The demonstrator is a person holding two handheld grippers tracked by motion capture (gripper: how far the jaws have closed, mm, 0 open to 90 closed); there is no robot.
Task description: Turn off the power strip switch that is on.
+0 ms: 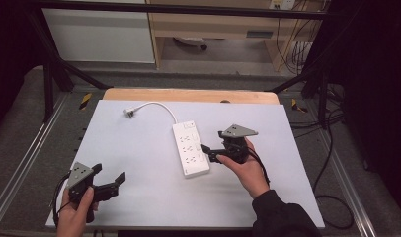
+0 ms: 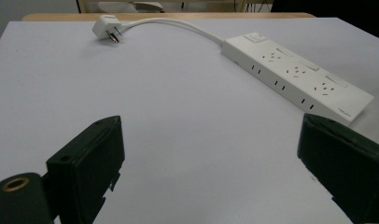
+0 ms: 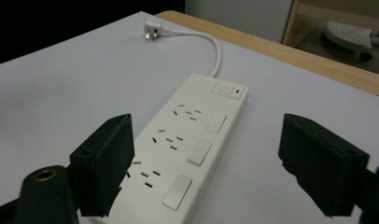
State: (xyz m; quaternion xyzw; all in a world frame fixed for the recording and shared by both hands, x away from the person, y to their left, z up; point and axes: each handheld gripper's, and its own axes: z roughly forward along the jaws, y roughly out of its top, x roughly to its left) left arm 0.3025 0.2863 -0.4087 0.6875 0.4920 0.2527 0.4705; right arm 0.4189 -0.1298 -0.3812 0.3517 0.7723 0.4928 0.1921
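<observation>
A white power strip with three socket groups, rocker switches and a red-lit main switch lies mid-table, its long side running front to back. Its white cable curves to a plug lying loose at the back left. My right gripper stands open just right of the strip and points at its side. In the right gripper view the strip shows between the spread jaws of that gripper, and neither pad touches it. My left gripper is open at the front left, holding nothing, and looks across at the strip and plug.
A white mat covers the table, with a wooden edge showing at the back. Black frame bars stand at the corners. Dark cables trail on the floor to the right.
</observation>
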